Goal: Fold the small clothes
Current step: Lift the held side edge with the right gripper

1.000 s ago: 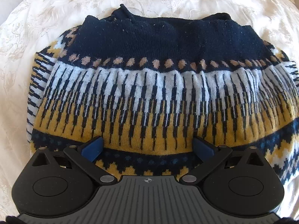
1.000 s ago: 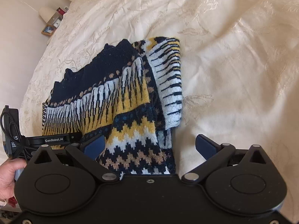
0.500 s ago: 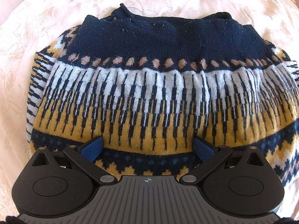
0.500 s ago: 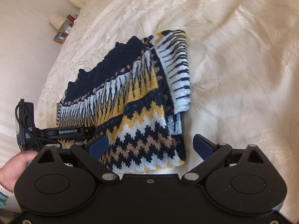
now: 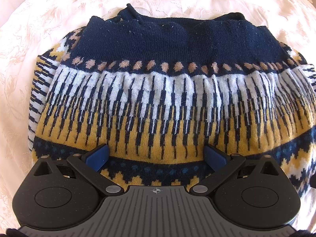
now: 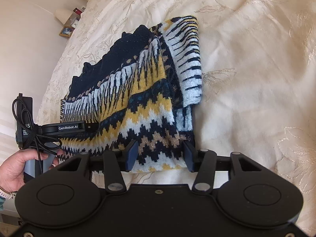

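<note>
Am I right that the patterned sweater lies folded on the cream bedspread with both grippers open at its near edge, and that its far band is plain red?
Not quite: the far band of the sweater is plain navy, not red, as the left wrist view shows. The rest holds: it lies folded on the cream bedspread, with the left gripper and right gripper open at its near edge.

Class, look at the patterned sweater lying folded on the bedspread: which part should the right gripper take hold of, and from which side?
Probably the near zigzag-patterned hem corner of the sweater. It is a free, layered edge on the bedspread, already between the right gripper fingers, so come in low from the near side.
</note>
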